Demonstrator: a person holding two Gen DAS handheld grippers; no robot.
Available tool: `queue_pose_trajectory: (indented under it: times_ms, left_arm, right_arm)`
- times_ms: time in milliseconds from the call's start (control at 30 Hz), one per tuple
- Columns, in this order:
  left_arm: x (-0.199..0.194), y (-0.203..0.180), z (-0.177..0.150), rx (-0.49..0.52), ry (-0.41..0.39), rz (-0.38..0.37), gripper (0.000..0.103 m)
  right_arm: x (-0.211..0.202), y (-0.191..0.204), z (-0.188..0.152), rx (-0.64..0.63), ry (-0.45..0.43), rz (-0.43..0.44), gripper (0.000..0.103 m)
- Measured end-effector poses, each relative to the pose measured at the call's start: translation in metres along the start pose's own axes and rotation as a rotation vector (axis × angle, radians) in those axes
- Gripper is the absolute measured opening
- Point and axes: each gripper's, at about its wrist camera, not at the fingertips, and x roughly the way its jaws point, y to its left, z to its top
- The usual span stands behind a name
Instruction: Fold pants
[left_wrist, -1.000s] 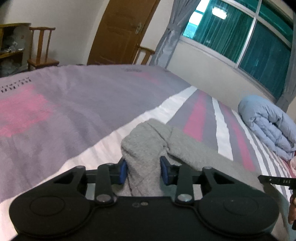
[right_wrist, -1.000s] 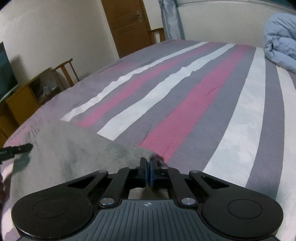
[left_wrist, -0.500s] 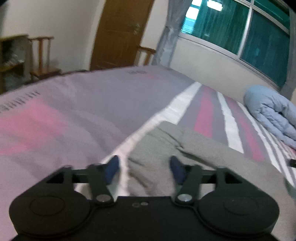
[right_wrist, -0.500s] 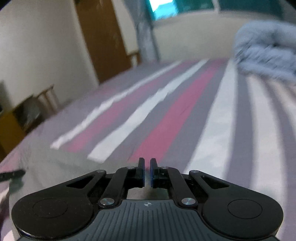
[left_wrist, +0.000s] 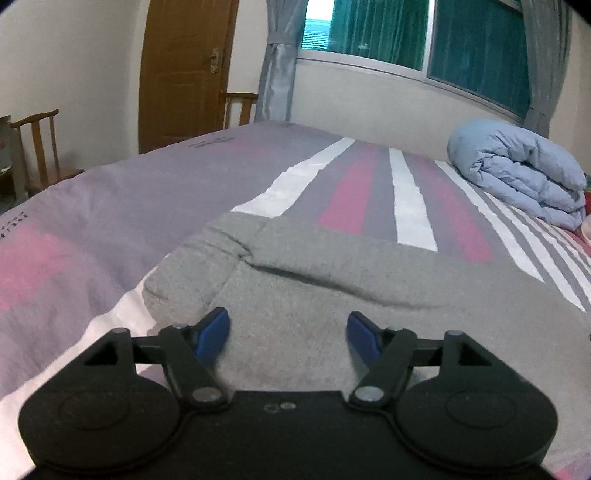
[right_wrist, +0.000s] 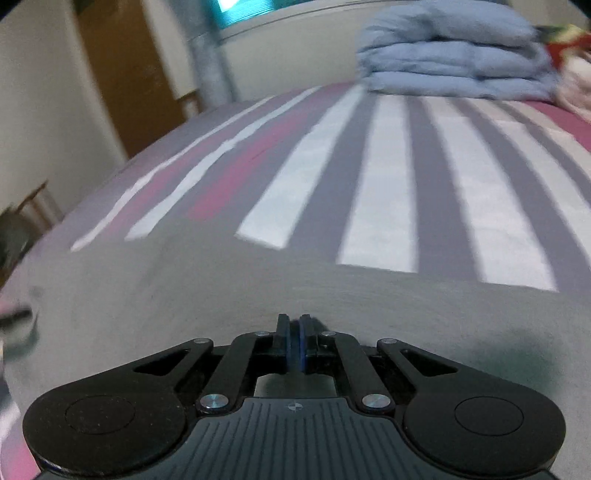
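Observation:
Grey pants (left_wrist: 332, 288) lie spread on the striped bed (left_wrist: 110, 206), a folded edge running across them. My left gripper (left_wrist: 288, 330) is open and hovers over the pants, its blue pads apart with nothing between them. In the right wrist view the pants (right_wrist: 221, 295) fill the foreground. My right gripper (right_wrist: 294, 341) is shut, pads pressed together just above the grey cloth; no cloth shows between them. The view is blurred by motion.
A rolled light-blue duvet (left_wrist: 517, 173) lies at the far right of the bed, also in the right wrist view (right_wrist: 454, 48). A wooden door (left_wrist: 184, 70), chairs (left_wrist: 37, 147) and a window (left_wrist: 424, 40) stand beyond the bed.
My left gripper opened wide, let go of the pants and pulled back. My right gripper stayed shut, released the pants edge and swung over the cloth toward the duvet.

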Motion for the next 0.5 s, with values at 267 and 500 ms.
queue_pose_trajectory:
  times_ms: [267, 500]
  left_arm:
    - [-0.014, -0.011, -0.018, 0.028, -0.006, -0.005, 0.079]
    - [-0.024, -0.029, -0.022, 0.07, -0.021, 0.007, 0.082]
  right_arm:
    - [-0.097, -0.051, -0.037, 0.052, -0.104, -0.132, 0.003]
    - [-0.158, -0.118, -0.056, 0.277, -0.156, -0.194, 0.003]
